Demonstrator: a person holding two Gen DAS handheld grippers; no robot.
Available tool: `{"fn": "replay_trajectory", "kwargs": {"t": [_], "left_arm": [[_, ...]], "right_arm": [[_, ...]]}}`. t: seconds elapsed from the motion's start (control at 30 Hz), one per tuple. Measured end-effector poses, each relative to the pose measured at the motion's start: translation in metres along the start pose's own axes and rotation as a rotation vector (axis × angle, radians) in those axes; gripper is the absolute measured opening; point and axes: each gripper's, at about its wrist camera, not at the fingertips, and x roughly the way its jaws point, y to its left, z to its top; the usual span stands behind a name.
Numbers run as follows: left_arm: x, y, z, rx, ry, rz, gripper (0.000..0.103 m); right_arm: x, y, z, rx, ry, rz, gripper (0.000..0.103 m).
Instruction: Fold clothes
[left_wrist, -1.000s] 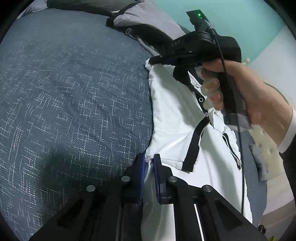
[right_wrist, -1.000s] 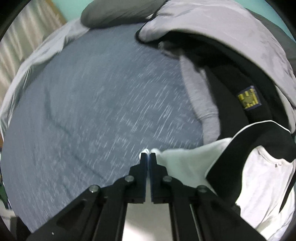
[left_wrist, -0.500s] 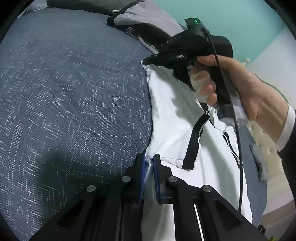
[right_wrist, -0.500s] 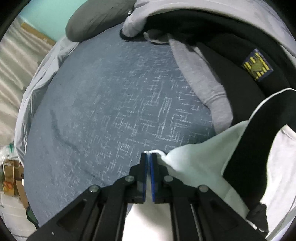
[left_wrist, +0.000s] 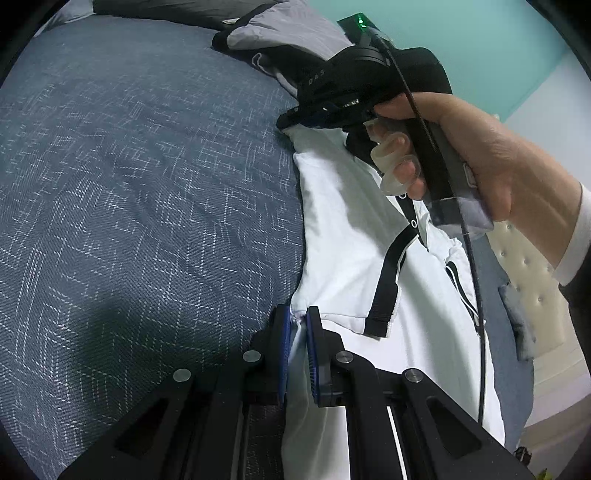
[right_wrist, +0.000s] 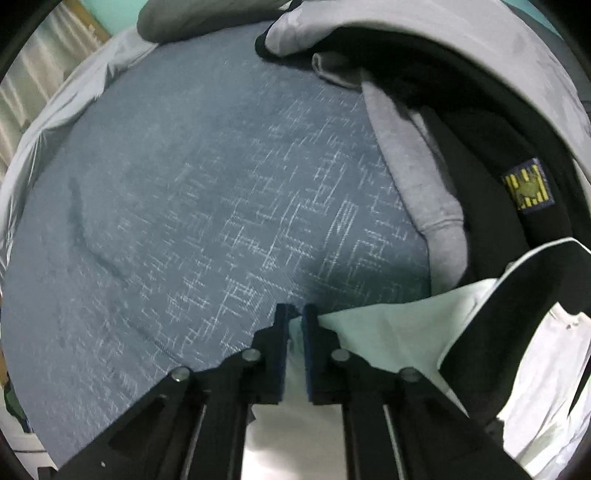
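Grey-and-black clothes pile (right_wrist: 461, 122) crowds beyond white shirt (left_wrist: 351, 229); bare blue bedspread (left_wrist: 147, 184) lies left of shirt. Left gripper (left_wrist: 296, 317) fingers clamp shirt edge; right gripper (right_wrist: 295, 314) fingers barely parted, shirt corner between.

Bed (left_wrist: 129, 184) with dark blue woven cover, flecked with white crosshatch lines, filling most of both views; grey pillow (right_wrist: 192, 18) at its far end. Teal wall (left_wrist: 498, 48) behind, paler white wall (left_wrist: 554, 103) adjoining at right; cream tufted headboard panel (left_wrist: 524, 266) beside the bed. Pale striped curtain (right_wrist: 22, 85) at the far left edge.
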Motion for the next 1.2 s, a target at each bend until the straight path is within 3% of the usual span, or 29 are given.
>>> {"fn": "replay_trajectory", "kwargs": {"t": [0.27, 0.4, 0.47, 0.67, 0.87, 0.97, 1.03, 1.2], "left_arm": [[-0.002, 0.002, -0.001, -0.003, 0.0, -0.001, 0.009], [0.001, 0.0, 0.0, -0.004, 0.0, 0.0, 0.009], [0.002, -0.001, 0.0, -0.007, -0.001, 0.001, 0.009], [0.001, -0.002, -0.001, -0.011, -0.001, 0.002, 0.009], [0.001, 0.0, 0.0, -0.01, 0.001, 0.003, 0.009], [0.0, 0.0, 0.0, -0.022, 0.0, -0.004, 0.011], [-0.002, 0.001, 0.001, -0.029, -0.001, -0.007, 0.011], [-0.014, -0.001, 0.006, -0.014, -0.017, 0.021, 0.012]], "right_arm": [[-0.02, -0.025, 0.007, 0.13, -0.124, 0.029, 0.004], [-0.015, -0.042, 0.005, 0.206, -0.122, 0.085, 0.004], [-0.01, -0.048, 0.003, 0.216, -0.107, 0.127, 0.004], [-0.005, -0.033, 0.013, 0.199, -0.12, 0.136, 0.007], [-0.047, -0.052, 0.001, 0.235, -0.217, 0.197, 0.014], [-0.082, -0.07, -0.021, 0.248, -0.268, 0.248, 0.017], [-0.105, -0.086, -0.042, 0.262, -0.301, 0.268, 0.025], [-0.156, -0.15, -0.128, 0.307, -0.329, 0.214, 0.028]]}}
